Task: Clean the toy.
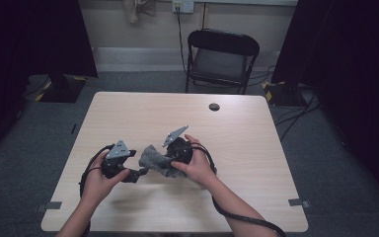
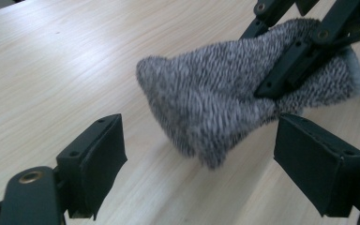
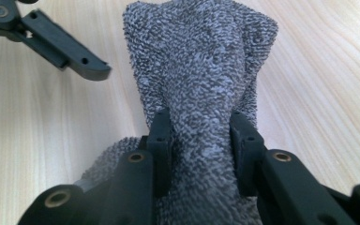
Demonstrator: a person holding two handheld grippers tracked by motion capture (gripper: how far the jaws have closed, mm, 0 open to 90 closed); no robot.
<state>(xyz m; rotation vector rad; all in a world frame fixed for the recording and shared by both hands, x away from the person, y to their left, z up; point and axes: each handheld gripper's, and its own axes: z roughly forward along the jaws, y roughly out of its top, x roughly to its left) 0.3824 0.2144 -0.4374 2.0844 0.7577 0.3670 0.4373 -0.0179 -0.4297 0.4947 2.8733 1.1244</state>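
Observation:
A grey knitted sock hangs just above the light wooden table between the two hands. My right gripper is shut on the sock, which bunches between its pads and sticks out past them. The same sock fills the upper right of the left gripper view, with the right gripper's black fingers clamped across it. My left gripper stands open just short of the sock's free end, nothing between its pads. From above, the left gripper sits left of the sock and the right gripper right of it.
A small dark round hole marks the table's far side. A black folding chair stands behind the table. Black cables trail from both grippers toward the near edge.

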